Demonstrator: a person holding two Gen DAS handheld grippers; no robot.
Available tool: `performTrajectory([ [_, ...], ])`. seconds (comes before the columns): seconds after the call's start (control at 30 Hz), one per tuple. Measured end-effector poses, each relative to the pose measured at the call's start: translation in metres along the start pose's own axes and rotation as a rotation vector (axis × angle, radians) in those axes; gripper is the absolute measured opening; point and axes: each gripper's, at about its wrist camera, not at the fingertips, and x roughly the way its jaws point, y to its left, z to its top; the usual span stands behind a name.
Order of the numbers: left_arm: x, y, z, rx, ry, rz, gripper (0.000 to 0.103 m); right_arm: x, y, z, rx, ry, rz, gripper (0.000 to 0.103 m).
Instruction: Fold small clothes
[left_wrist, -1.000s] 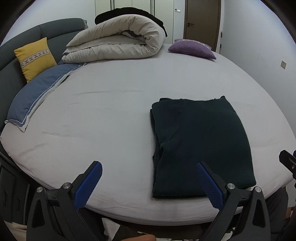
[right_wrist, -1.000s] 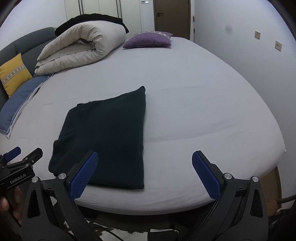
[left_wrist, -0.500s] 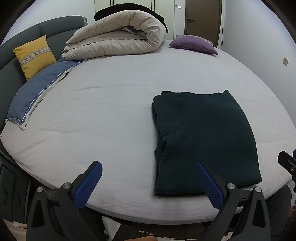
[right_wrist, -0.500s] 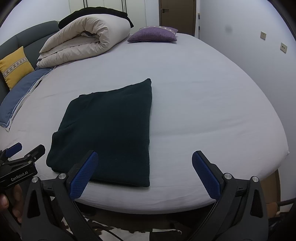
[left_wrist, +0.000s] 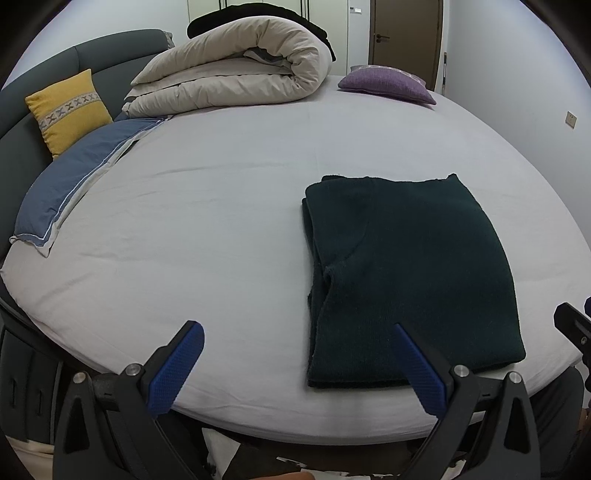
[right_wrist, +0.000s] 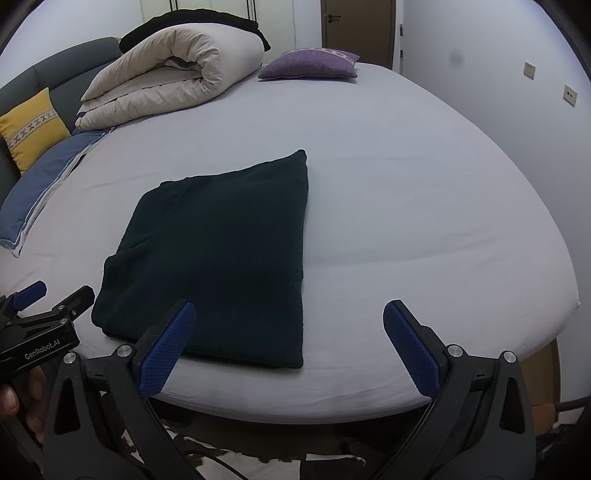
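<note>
On the far left a yellow pillow (left_wrist: 68, 110) leans on the dark headboard (left_wrist: 92, 55), with a blue pillow (left_wrist: 81, 173) lying flat just below it. Next comes a big rolled-up cream blanket (left_wrist: 236, 74), and then a purple pillow (left_wrist: 388, 83) at the far side of the bed (left_wrist: 221, 221).

The left gripper (left_wrist: 299, 363) hangs over the near edge of the bed with its blue fingers (left_wrist: 177, 365) spread wide apart, holding nothing. The dark green folded cloth (left_wrist: 406, 273) lies flat on the sheet near that edge (it looks like a thick, soft knit). Its long side runs from the near edge toward the far side, and its layered edges face left.

The right gripper (right_wrist: 290, 345) is also wide open with nothing in it. Its left finger (right_wrist: 166, 347) sits over the cloth's (right_wrist: 221, 251) near edge; I cannot tell if it touches.
</note>
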Motion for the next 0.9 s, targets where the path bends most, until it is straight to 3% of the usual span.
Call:
performTrajectory([
  [0.9, 0.0003, 0.0005, -0.0018, 0.002, -0.001, -0.001, 0.103, 0.0032, 0.0100, -0.0008, -0.004, 0.001, 0.006, 0.103],
])
